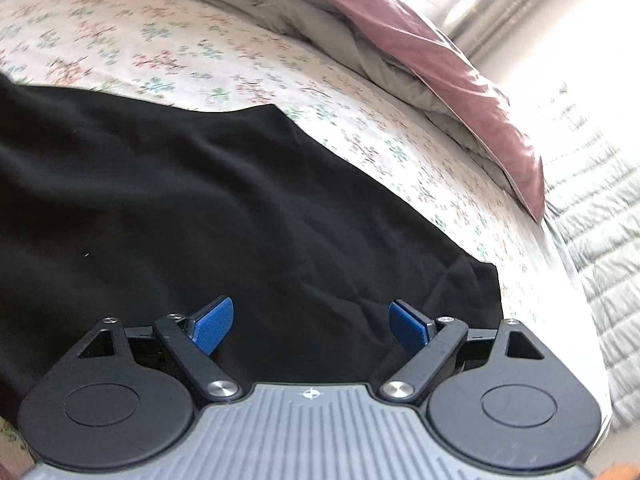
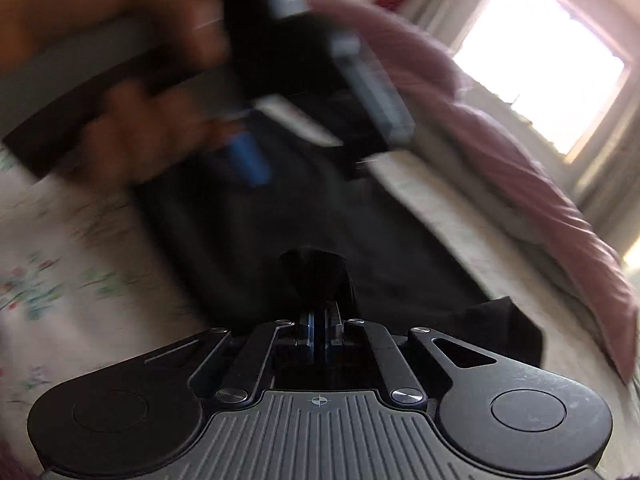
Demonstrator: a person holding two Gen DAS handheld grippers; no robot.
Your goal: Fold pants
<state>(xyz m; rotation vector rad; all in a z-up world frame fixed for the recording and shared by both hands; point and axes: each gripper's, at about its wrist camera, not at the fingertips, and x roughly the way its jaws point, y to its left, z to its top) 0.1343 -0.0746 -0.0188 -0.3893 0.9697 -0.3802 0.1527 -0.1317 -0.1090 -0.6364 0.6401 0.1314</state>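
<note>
Left gripper fingers stand wide apart, nothing between them, hovering over the black pants. Right gripper has its fingers pressed together, and a bunch of black cloth sits right at the tips; looks pinched, but the right wrist view is blurred, so call that a judgement.

Left to right in the left wrist view: pants cover the left and middle, spread on the flowered bedsheet, hem corner ending lower right, just past the right finger. Beyond that, a grey blanket with a pink blanket on top, well apart from the pants.

Right wrist view, left to right: your hand on the other gripper at upper left, pants running down the middle, pink blanket and window on the right.

Handling: the cloth looks thin, soft and light, no stiffness, so it'll sag and drag when lifted. Take a hem or a corner, not the middle. The near corner by your left fingers is the likely place. Pinch both layers or the lower one slips away.
</note>
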